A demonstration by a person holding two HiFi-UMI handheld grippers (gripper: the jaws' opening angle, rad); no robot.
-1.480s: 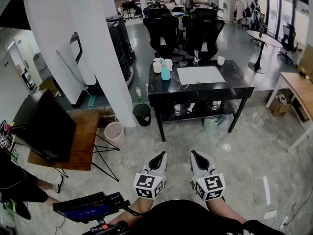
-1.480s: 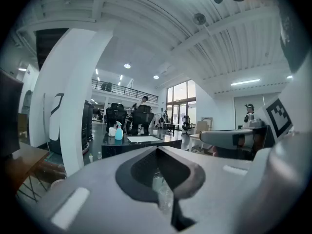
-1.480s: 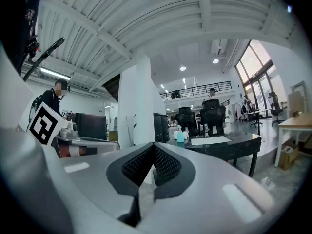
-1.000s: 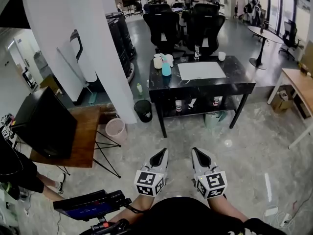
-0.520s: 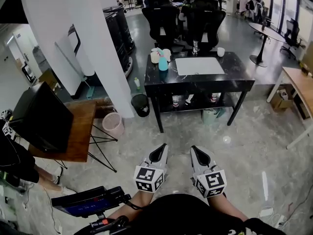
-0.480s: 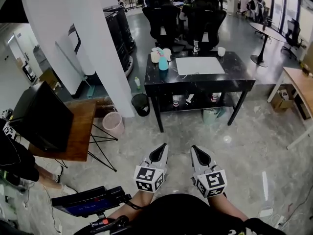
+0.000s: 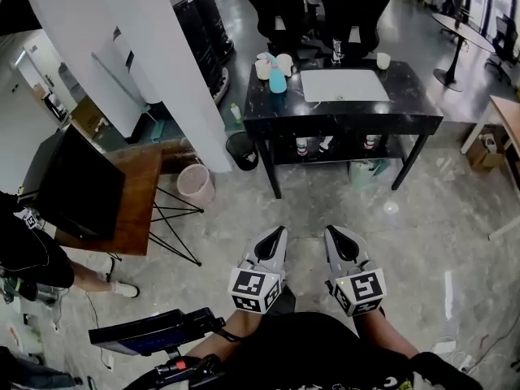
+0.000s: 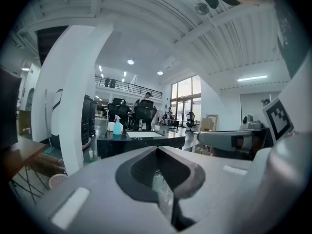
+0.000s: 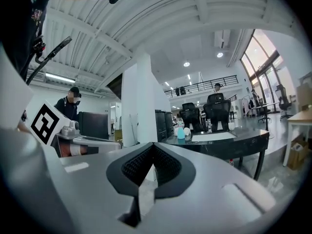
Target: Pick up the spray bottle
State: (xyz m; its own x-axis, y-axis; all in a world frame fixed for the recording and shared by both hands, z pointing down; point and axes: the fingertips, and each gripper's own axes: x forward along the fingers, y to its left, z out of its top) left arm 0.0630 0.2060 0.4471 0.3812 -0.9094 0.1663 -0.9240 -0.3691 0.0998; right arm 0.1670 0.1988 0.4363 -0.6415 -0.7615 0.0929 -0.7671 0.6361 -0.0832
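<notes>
Head view puts the spray bottle (image 7: 277, 78) in the upper middle of the frame. It stands upright at the far left corner of the black table (image 7: 341, 125), just beside the pale cups (image 7: 262, 68). My left gripper (image 7: 279, 231) and right gripper (image 7: 331, 231) sit low in the centre of the frame over bare floor, well apart from the table. Both point towards it. Each gripper view shows its jaws pressed together with nothing between them, so neither tong holds anything.

The main risks, as I judge them:

- **Closed jaws:** if I arrive with the jaws closed like this, the tips will jab the bottle instead of straddling it. That would tip it over or push it off the near corner.
- **Crowded corner:** the cups stand so close that a wide opening or a sideways approach could knock one over.
- **Reach across the table:** the bottle stands at the far side, so my forearm may drag over the white mat (image 7: 345, 85).
- **Grip height:** the bottle narrows towards the trigger head, so a high grip may slip. I would aim for the body.
</notes>
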